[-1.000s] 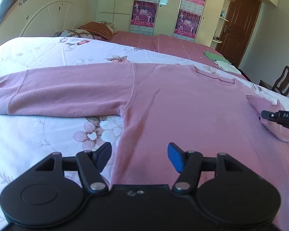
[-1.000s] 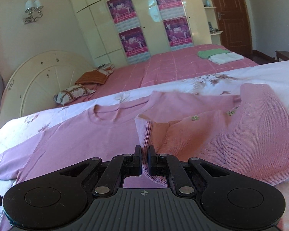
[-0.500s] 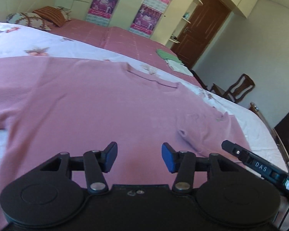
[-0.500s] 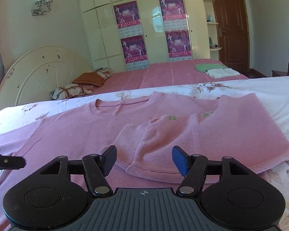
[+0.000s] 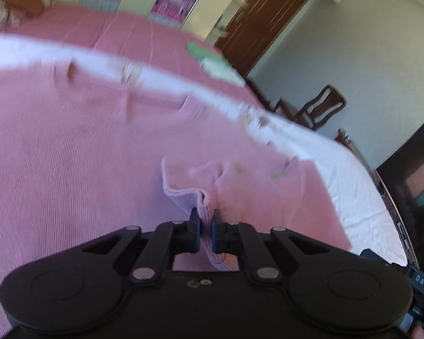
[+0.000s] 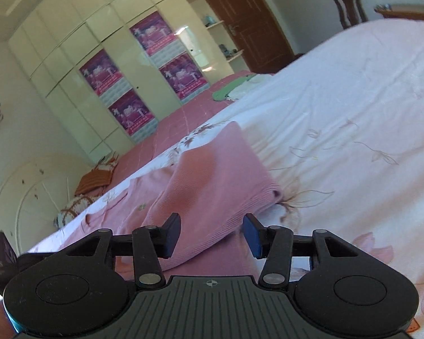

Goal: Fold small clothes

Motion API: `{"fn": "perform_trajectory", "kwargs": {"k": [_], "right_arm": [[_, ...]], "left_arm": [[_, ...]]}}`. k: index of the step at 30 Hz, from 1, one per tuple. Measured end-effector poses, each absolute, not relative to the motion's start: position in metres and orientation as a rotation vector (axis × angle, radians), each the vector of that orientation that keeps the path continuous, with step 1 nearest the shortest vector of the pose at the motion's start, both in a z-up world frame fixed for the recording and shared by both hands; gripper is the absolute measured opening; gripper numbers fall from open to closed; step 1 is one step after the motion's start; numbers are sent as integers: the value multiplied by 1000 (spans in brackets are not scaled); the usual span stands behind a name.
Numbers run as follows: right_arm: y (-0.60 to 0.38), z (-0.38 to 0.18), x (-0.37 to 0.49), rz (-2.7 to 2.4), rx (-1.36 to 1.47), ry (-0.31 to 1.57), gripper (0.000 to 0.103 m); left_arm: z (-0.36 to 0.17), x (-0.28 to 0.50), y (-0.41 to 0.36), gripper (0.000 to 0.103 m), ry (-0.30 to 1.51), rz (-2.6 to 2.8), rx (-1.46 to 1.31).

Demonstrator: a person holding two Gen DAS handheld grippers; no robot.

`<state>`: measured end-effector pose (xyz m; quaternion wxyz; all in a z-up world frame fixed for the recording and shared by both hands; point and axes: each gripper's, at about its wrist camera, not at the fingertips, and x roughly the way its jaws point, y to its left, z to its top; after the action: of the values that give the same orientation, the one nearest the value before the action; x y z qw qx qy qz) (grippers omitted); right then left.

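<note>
A pink ribbed knit sweater [image 5: 70,169] is spread flat on a white floral bedsheet [image 6: 339,113], so that it can be folded in place. One sleeve has been laid across the body, and its ribbed cuff [image 5: 183,195] lies directly ahead of the left gripper [image 5: 205,220]. This gripper's jaws have just closed and are pinched nearly together on the cuff's edge, which bunches up between the blue pads; the hold is judged to be for drawing the sleeve into line.

The right gripper [image 6: 210,234] is held tilted, low over the sweater's folded side edge [image 6: 212,197]. Its jaws stand about half apart and have just narrowed slightly; fabric lies between and beneath them, but nothing is pressed by the pads. Beyond the tongs, a pink-covered bed [image 6: 183,118] and cream wardrobe doors [image 6: 79,65] can be seen.
</note>
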<state>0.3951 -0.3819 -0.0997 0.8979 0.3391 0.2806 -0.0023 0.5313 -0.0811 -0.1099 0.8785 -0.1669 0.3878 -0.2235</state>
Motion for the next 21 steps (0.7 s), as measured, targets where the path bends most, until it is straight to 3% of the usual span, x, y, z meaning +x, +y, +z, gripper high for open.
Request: {"fn": "perform_trajectory", "kwargs": {"k": [6,12,14,16,18,21], "right_arm": [[-436,-112,384,-25,1000,538,49],[-446,-119,387,51,1132,557,49],[-446,-119,392,84,1166,567,49],[-447,-119,396,99,1183,577,49],[-447,-120,399,112,1200,588,49],[-444,-122,405,96,1166,628,49]], "left_arm": [[-79,492,-35,6,604,-352,-260],[-105,498,-8,7,696,-301,-256],[-107,497,-9,15,698,-294,-262],[-107,494,-5,35,689,-281,-285],[-109,496,0,43,691,-260,-307],[-116,507,9,44,716,-241,-354]]}}
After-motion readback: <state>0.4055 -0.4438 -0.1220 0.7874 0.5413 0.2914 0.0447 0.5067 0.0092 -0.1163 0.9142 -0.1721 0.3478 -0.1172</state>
